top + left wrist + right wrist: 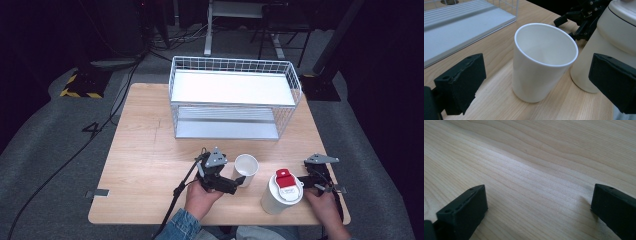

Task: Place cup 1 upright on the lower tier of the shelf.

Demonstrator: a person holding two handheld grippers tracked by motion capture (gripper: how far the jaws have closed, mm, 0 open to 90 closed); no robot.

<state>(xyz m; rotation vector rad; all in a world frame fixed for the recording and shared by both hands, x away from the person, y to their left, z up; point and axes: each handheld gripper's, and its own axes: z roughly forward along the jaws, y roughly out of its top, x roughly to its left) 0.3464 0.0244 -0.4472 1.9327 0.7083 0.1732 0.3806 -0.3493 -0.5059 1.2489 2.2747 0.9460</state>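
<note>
A white paper cup (246, 169) (544, 65) stands upright and empty on the wooden table (150, 155). My left gripper (238, 181) (536, 82) is open, one jaw on each side of the cup, apart from its wall. Right of the cup stands a white jug with a red lid (280, 192) (599, 47). My right gripper (310, 176) (537, 212) sits just right of the jug, open, with bare wood (531, 170) between its jaws. It is also seen beyond the cup as the other gripper (580, 20).
A white wire rack (235, 97) with two shelves stands at the back of the table; its lower shelf (461, 25) lies to the left of the cup. A person's hands hold both grippers at the near edge. Cables trail off to the left.
</note>
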